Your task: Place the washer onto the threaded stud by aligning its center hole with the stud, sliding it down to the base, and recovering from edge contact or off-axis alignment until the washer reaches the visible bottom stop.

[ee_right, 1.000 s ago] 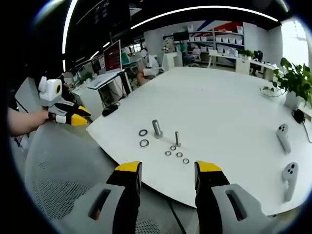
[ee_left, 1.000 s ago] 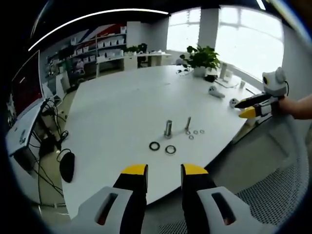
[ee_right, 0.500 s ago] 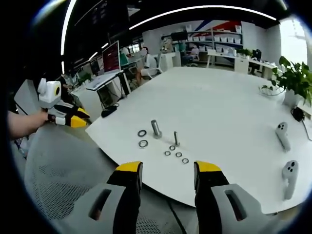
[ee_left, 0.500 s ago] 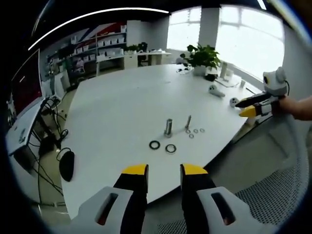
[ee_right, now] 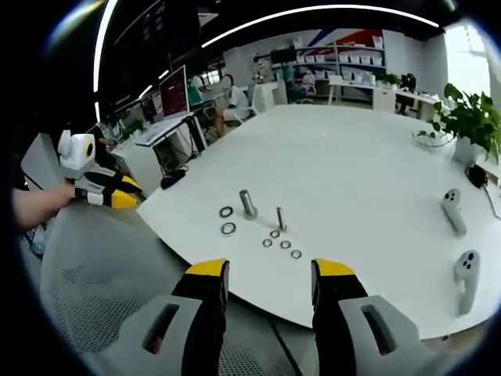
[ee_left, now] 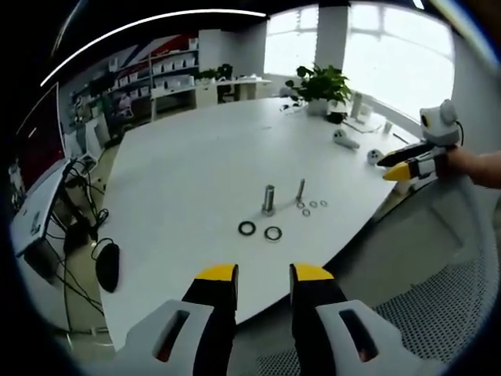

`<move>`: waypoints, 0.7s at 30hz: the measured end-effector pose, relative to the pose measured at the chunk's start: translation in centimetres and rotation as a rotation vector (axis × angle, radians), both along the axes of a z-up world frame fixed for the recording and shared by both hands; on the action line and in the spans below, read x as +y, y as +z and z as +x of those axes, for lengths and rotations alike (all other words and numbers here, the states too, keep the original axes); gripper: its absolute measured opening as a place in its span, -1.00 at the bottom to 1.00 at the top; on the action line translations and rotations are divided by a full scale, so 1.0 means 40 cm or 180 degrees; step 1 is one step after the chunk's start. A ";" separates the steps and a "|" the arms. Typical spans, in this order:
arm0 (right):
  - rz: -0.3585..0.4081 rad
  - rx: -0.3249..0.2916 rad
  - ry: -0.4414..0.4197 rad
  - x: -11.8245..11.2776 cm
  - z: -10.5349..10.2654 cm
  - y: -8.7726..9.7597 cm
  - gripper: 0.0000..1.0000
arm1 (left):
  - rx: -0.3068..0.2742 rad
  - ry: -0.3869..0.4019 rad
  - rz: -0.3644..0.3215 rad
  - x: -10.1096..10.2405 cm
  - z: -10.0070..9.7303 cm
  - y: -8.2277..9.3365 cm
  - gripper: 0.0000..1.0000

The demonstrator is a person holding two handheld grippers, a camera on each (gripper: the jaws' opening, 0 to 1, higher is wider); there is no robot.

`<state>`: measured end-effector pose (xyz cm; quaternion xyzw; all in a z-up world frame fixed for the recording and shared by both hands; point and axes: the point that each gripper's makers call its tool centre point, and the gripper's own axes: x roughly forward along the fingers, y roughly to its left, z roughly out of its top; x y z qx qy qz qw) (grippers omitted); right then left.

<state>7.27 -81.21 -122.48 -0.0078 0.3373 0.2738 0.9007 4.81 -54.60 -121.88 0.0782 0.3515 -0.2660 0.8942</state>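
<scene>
While I hold both grippers off the near edge of the white surface (ee_left: 196, 172), nothing is between the jaws of either one. My left gripper (ee_left: 263, 276) has its yellow-tipped jaws apart with a narrow gap, and my right gripper (ee_right: 265, 272) has its jaws wider apart; both hang over a grey mesh seat, not over the surface.

The task's things stand in a small group near the front edge. In the left gripper view, the thin threaded stud (ee_left: 300, 189) stands upright, and a thicker bolt (ee_left: 268, 200) stands upright just to its left. Two large dark washers (ee_left: 247, 228) lie flat on the near side of the bolt (close to each other but apart). Four small washers (ee_left: 313, 204) lie just beside the stud, on its right and near side; none is on it.

Far on the right I see a potted plant (ee_left: 319, 82) and two white controllers (ee_right: 452, 208).
</scene>
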 end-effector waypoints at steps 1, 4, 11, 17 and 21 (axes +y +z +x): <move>0.0018 -0.0003 0.0005 0.002 0.000 0.002 -0.12 | -0.0018 0.0011 -0.0017 0.000 0.003 0.004 -0.52; -0.0002 0.0020 0.0069 0.010 -0.004 -0.002 -0.12 | -0.0035 0.0025 -0.0041 0.003 0.005 0.005 -0.52; 0.0030 0.0002 0.0092 0.012 -0.005 0.001 -0.12 | -0.0060 0.0047 0.0005 0.006 0.003 0.006 -0.52; 0.0033 0.0003 0.0114 0.014 -0.006 0.000 -0.12 | -0.0012 0.0032 0.0028 0.006 0.000 -0.001 -0.52; 0.0027 -0.0004 0.0113 0.013 -0.006 0.001 -0.13 | 0.0021 0.0015 0.0081 0.007 -0.003 -0.009 -0.53</move>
